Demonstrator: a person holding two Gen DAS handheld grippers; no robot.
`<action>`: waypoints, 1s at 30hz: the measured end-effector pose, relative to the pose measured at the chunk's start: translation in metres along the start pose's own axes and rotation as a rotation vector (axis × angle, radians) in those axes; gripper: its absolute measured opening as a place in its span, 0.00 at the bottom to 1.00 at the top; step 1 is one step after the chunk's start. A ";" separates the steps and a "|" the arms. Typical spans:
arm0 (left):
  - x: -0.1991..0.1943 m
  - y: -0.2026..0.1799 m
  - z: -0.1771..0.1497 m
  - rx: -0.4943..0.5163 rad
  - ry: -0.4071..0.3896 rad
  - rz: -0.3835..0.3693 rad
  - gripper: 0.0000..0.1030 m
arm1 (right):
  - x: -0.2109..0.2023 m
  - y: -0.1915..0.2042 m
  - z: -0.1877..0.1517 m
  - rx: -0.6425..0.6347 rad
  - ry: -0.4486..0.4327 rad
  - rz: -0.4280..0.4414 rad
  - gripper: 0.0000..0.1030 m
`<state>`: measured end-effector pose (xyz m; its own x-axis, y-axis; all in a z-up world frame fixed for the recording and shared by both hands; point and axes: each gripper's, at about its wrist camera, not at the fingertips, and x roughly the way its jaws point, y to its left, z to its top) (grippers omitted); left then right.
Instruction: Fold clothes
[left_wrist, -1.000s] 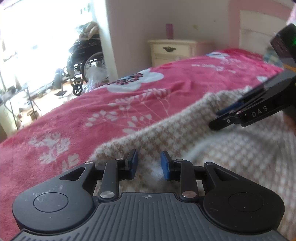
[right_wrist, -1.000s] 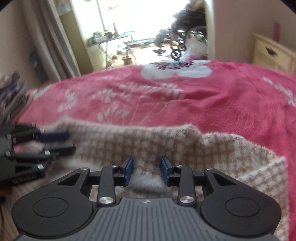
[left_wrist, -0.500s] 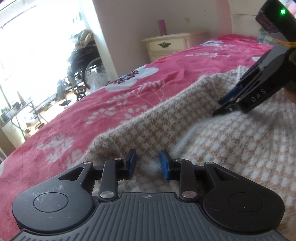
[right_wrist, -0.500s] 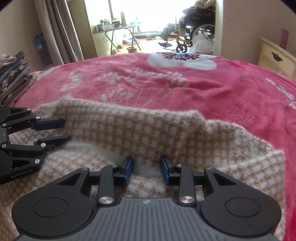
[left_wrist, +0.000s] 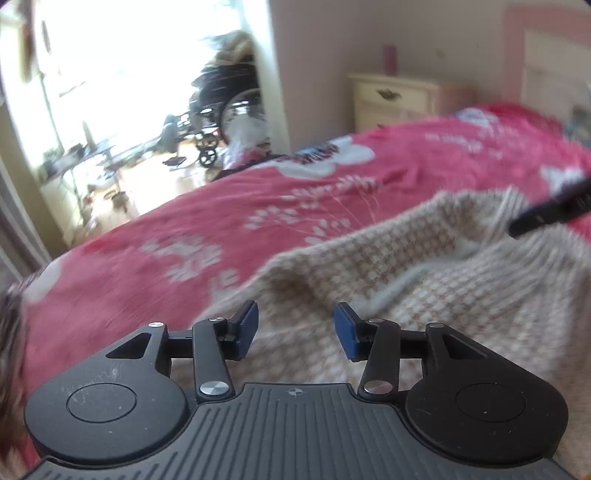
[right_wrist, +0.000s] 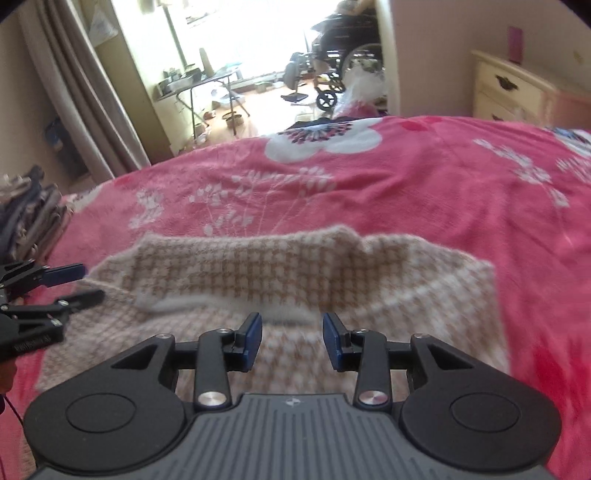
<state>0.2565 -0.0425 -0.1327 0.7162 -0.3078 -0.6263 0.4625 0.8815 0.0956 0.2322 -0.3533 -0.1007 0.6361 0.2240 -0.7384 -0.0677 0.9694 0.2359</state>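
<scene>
Beige-checked knit sweater (right_wrist: 295, 273) lies doubled on the pink blanket (right_wrist: 424, 177) just ahead of our left gripper (left_wrist: 296, 329) and right gripper (right_wrist: 292, 338), both parted and empty, so we square its edges.

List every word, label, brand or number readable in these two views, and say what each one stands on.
No text can be read for certain.
White print on the side of the left gripper, seen in the right wrist view: too small and blurred to read.
Small crosshair-like mark on each gripper's ribbed body: a symbol, not lettering.
Red floral blanket and checked sweater: no writing visible.
</scene>
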 end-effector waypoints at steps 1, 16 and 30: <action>-0.016 0.006 -0.002 -0.027 -0.005 -0.014 0.45 | -0.015 -0.002 -0.007 0.012 0.003 0.009 0.38; -0.166 0.000 -0.173 -0.342 0.390 -0.412 0.57 | -0.206 -0.059 -0.202 0.407 0.147 0.041 0.49; -0.175 -0.017 -0.246 -0.539 0.525 -0.584 0.58 | -0.204 -0.109 -0.263 0.593 0.203 -0.052 0.52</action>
<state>-0.0057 0.0845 -0.2152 0.0614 -0.6673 -0.7423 0.2754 0.7261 -0.6300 -0.0925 -0.4787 -0.1423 0.4650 0.2494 -0.8495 0.4343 0.7719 0.4643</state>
